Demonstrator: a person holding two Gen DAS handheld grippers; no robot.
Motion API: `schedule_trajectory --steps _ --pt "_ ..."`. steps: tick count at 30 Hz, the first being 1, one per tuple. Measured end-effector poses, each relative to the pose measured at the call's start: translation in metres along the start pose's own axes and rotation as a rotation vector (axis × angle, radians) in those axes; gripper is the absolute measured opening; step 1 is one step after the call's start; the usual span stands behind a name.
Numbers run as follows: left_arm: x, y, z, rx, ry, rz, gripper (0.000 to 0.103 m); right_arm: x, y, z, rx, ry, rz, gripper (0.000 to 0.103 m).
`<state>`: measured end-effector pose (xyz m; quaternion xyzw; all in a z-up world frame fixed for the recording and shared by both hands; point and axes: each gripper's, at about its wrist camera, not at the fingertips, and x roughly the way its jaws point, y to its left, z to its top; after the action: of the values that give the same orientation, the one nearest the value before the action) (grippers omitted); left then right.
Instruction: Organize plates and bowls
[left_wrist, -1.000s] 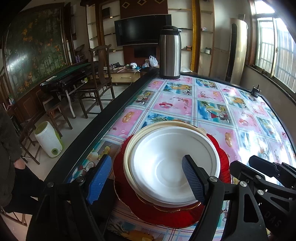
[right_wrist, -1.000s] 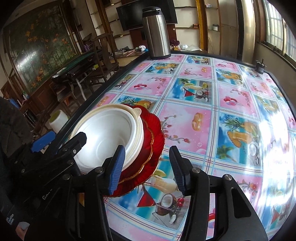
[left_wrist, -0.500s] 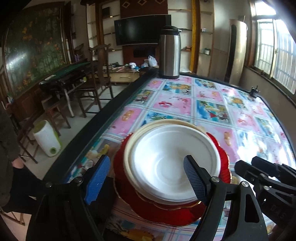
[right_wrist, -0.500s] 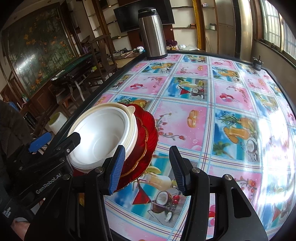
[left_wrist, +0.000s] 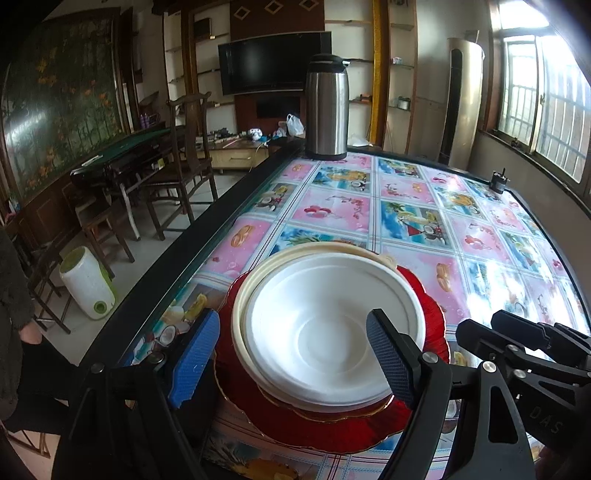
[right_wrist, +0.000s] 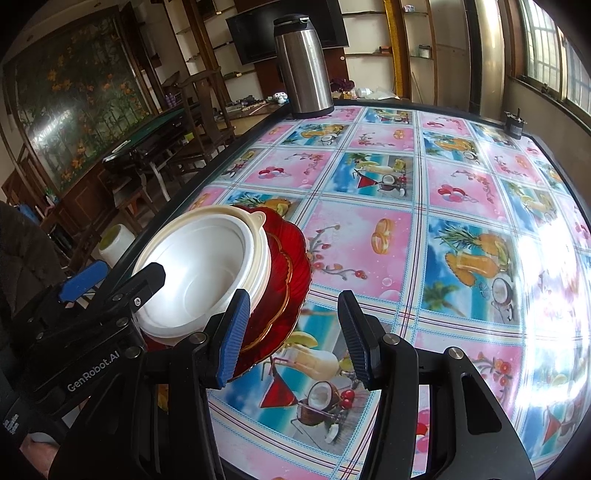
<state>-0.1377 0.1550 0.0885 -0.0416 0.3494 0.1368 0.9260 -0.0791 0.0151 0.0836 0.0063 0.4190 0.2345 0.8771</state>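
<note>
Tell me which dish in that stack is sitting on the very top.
The white foam bowl is on top. It nests inside a cream bowl whose rim shows around it, and both rest on the red gold-edged plates at the bottom.

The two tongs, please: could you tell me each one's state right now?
Left tongs: open, astride the white bowl's near rim, not gripping.
Right tongs: open, empty.

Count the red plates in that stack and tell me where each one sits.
2. The large red plate lies on the table at the bottom; a smaller gold-rimmed red plate sits on it, under the cream bowl and white bowl. More may be hidden beneath.
</note>
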Motion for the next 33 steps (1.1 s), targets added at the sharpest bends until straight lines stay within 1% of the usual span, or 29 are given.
schedule_trajectory --steps 4,7,12,21,25,33 --pt "0.0004 -0.0043 -0.0016 0.023 -0.001 0.012 0.082 -0.0003 -0.0014 0.0007 -0.003 0.002 -0.002 0.05" --pt "0.0031 -0.0046 -0.0021 0.021 0.014 0.0 0.082 0.0 -0.0015 0.0007 -0.005 0.007 -0.001 0.05" --pt "0.0022 -0.0051 -0.0025 0.025 0.014 -0.004 0.082 0.0007 -0.0017 0.0008 -0.004 0.009 -0.003 0.05" --pt "0.0026 -0.0085 -0.0071 0.029 0.026 -0.035 0.082 0.0056 -0.0044 -0.0031 0.004 0.022 0.001 0.05" --pt "0.0002 -0.0089 -0.0089 0.033 0.02 -0.022 0.082 0.0028 -0.0054 -0.0022 0.004 0.011 0.002 0.05" --pt "0.0006 -0.0115 -0.0092 0.041 0.012 -0.021 0.082 0.0006 -0.0093 -0.0028 0.009 0.008 -0.006 0.05"
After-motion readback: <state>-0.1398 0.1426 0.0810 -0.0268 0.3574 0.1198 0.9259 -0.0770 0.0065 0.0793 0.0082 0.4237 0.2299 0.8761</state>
